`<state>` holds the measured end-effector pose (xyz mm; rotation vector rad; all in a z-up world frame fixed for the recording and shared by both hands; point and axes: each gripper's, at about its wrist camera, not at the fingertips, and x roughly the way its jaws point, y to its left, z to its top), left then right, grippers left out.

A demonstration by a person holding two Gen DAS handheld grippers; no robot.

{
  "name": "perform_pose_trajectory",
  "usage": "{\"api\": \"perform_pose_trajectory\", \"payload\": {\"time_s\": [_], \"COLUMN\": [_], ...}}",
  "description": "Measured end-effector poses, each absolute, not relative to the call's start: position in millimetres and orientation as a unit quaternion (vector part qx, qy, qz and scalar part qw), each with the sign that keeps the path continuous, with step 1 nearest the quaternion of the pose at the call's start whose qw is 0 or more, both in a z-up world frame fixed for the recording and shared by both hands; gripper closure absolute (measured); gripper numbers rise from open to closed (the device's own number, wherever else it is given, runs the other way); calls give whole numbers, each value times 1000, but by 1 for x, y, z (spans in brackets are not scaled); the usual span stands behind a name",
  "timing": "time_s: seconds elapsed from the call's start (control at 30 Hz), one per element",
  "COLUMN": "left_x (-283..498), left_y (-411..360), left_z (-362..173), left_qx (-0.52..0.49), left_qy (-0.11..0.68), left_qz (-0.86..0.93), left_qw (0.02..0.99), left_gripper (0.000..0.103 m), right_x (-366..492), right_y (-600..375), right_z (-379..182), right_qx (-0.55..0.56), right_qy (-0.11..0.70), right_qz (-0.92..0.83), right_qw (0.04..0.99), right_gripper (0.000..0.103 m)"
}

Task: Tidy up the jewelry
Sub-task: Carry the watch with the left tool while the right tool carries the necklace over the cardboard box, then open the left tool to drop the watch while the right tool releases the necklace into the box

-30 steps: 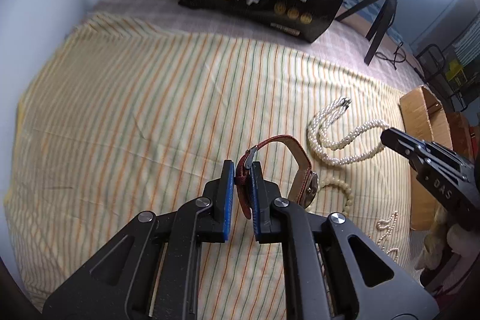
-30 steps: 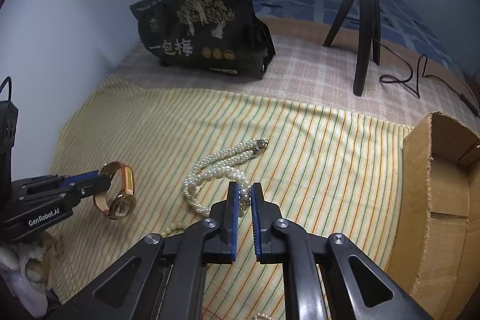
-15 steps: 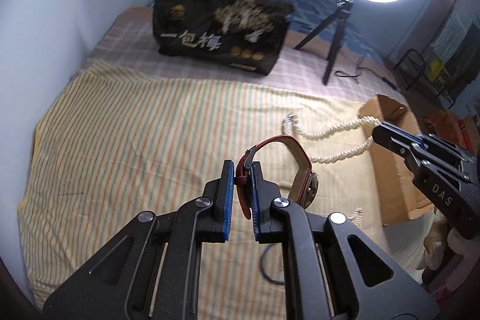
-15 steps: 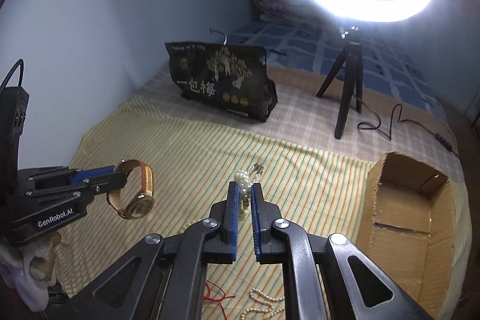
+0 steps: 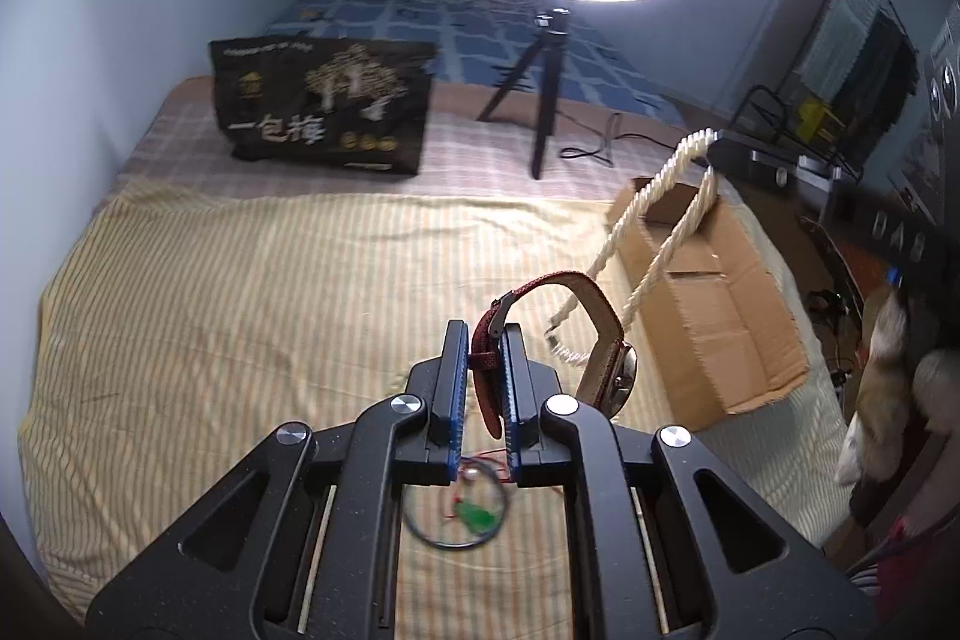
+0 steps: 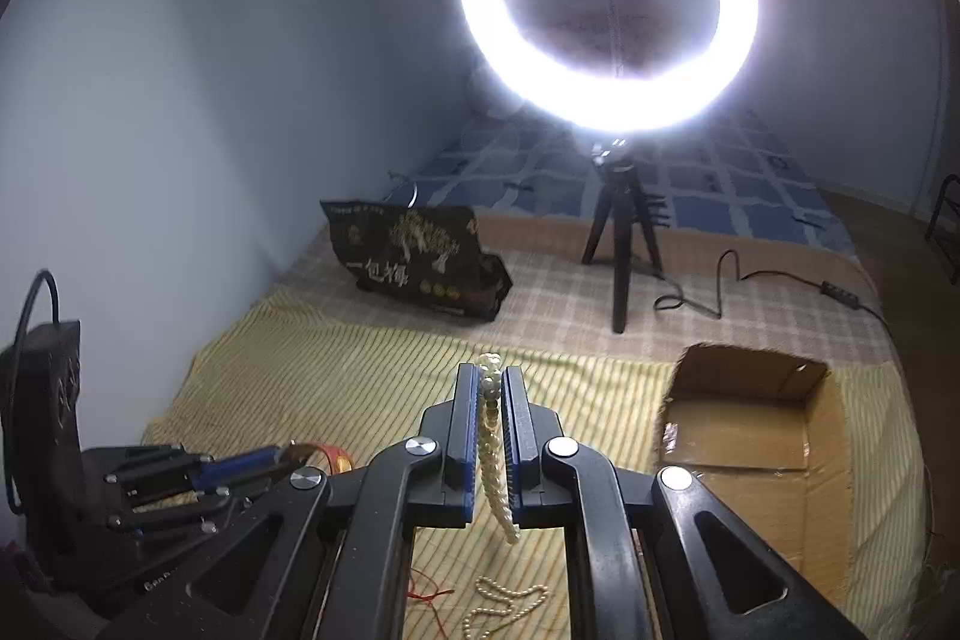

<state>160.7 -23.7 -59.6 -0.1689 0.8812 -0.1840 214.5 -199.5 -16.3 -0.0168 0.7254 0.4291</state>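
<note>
Above bedspread (image 5: 240, 316), watch (image 5: 600, 340) clamped, pearl necklace (image 6: 493, 436) clamped

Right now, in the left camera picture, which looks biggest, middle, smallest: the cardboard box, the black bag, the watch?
1. cardboard box
2. black bag, nearly as large, though farther away, so unsure
3. watch, smallest despite being nearest

Both claws are up off the bed, pointing forward. Left claw (image 5: 485, 370) has its blue pads clamped tight on something thin, body tilted a bit down. Right claw (image 6: 493, 424) is pinched shut too, raised higher, off to the right of the left one, angled level-ish.
</note>
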Motion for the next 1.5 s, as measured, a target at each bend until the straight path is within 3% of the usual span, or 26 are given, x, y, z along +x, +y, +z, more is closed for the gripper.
{"api": "perform_pose_trajectory", "payload": {"time_s": [0.6, 1.5], "left_x": [165, 189], "left_y": [-117, -228], "left_z": [-46, -100], "left_qx": [-47, -7], "left_qy": [417, 471], "left_qz": [-159, -217], "left_qw": [894, 855], "left_gripper": [95, 94], "right_x": [231, 295], "right_y": [-293, -371], "right_z": [36, -48], "right_qx": [-32, -8], "right_qy": [313, 395], "right_qz": [129, 76], "right_qw": [941, 915], "right_gripper": [98, 98]}}
